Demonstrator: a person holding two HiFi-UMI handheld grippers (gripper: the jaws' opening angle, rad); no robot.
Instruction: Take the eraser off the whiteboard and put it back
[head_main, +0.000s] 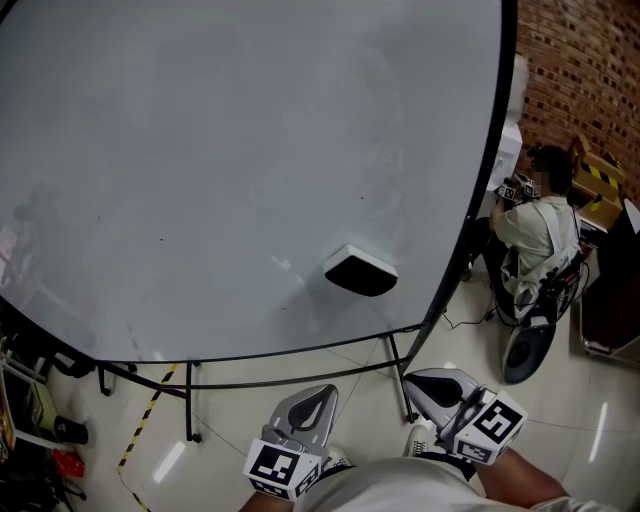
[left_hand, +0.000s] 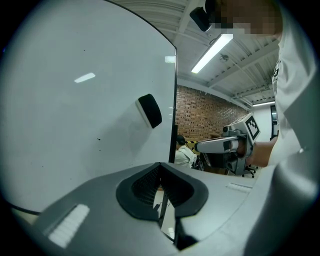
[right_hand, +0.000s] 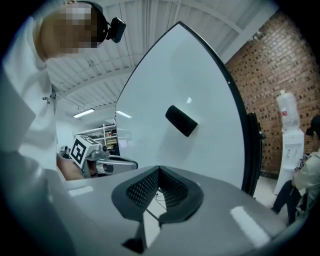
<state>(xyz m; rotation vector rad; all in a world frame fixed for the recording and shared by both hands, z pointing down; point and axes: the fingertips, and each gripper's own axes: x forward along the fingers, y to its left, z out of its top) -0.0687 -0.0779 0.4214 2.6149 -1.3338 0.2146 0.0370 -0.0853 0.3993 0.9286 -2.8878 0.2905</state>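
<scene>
Board and eraser: one large white whiteboard (head_main: 200, 150) with a black frame stood on a black metal stand (head_main: 189, 405). One black block eraser with a white back (head_main: 360, 272) was stuck to the board face, tilted, in the lower right part of the board as the head view showed it, near the right frame edge but not touching it. The rest of the board carried only a few small dark specks.

Grippers: you held two. Your left gripper (left_hand: 160, 170) had its jaws closed together with nothing between them. Your right gripper (right_hand: 159, 172) was likewise closed and empty. Both were low, close to your body, below the board's bottom edge and well apart from the eraser. Nothing stood between either gripper and the eraser.

Surroundings: one person in a white shirt (head_main: 540, 228) sat beyond the board's right edge, in front of a red brick wall (head_main: 580, 70). One strip of yellow and black tape (head_main: 146, 420) ran across the pale glossy floor (head_main: 300, 372) under the left side of the stand.
</scene>
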